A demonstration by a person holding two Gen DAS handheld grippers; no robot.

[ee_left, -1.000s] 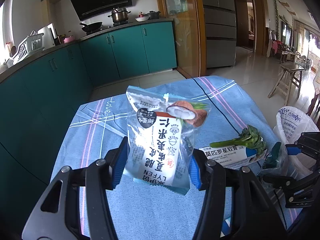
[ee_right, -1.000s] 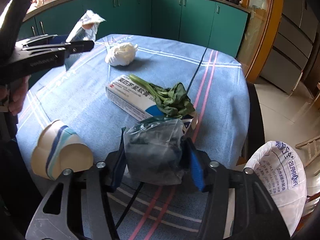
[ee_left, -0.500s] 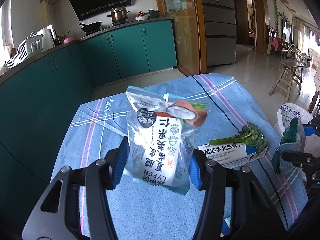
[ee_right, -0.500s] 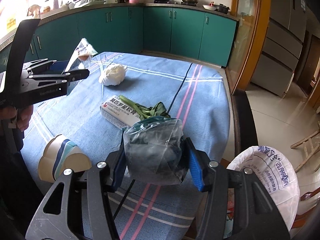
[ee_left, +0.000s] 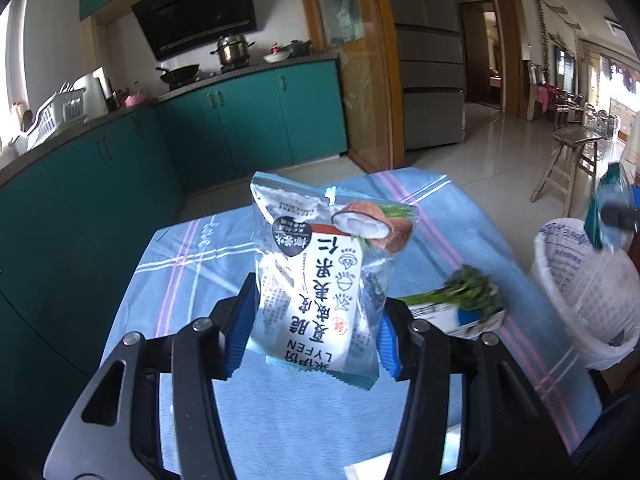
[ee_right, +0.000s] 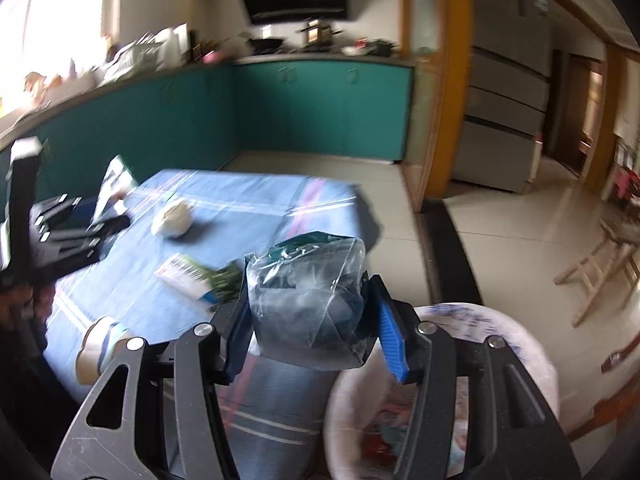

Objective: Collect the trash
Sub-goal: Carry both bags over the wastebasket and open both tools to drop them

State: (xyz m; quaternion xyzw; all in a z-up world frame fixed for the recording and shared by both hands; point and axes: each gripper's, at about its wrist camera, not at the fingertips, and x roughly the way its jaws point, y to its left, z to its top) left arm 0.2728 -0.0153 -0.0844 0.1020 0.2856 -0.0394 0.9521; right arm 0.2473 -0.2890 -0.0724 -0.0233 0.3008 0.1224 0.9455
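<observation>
My left gripper [ee_left: 314, 334] is shut on a white and blue snack packet [ee_left: 320, 280] with a coconut picture, held upright above the blue tablecloth [ee_left: 192, 264]. My right gripper [ee_right: 316, 330] is shut on a crumpled clear plastic bag [ee_right: 308, 300] with dark contents, held past the table's edge beside the white-lined trash basket [ee_right: 532, 356]. In the left wrist view that basket [ee_left: 580, 292] stands off the table's right side, with the right gripper's bag [ee_left: 604, 208] above it. The left gripper [ee_right: 76, 232] shows at the left of the right wrist view.
On the tablecloth lie a medicine box [ee_right: 182, 276] with a green leafy stalk [ee_right: 226, 280] on it, a crumpled white paper ball [ee_right: 172, 218] and a tipped paper cup [ee_right: 100, 344]. Teal kitchen cabinets [ee_left: 240, 128] run behind. A wooden stool [ee_left: 568, 168] stands on the tiled floor.
My right gripper has carried the plastic bag up and to the right, off the table and over to the trash basket. The left gripper with the packet has shifted only slightly.
</observation>
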